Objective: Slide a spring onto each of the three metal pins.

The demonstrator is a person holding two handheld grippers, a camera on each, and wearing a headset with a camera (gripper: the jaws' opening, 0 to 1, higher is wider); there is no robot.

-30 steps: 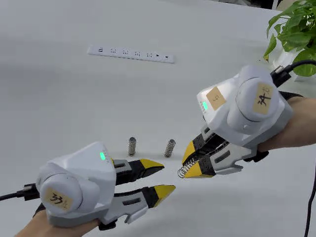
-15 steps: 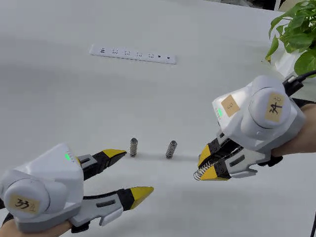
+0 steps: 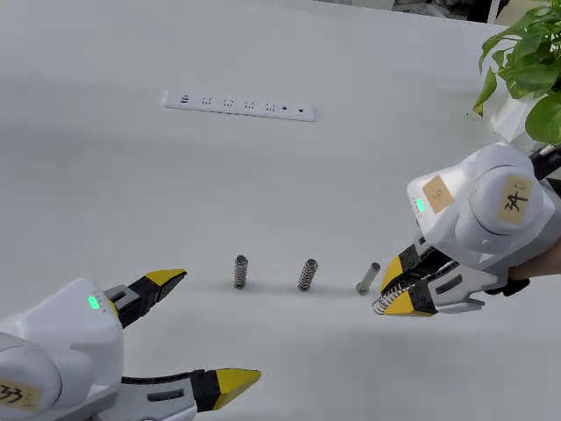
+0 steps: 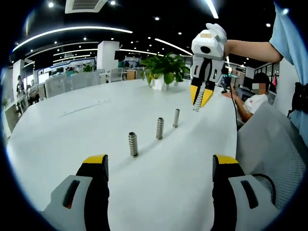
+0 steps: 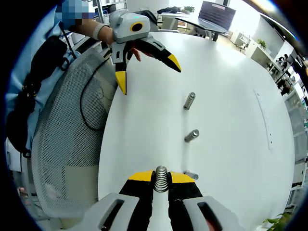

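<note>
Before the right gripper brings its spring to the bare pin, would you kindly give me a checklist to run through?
1. Spring gripped: ok. The right gripper is shut on the spring, which sits between its jaw tips.
2. Target free: ok. The bare pin carries no spring.
3. Spring above the pin: not ok. It sits beside the pin, off to its right in the head view.
4. Spring axis in line with the pin: cannot tell.
5. Other pins done: ok. The left pin and the middle pin each wear a spring.
6. Left gripper out of the way: ok. It is open and apart from the row.
</note>
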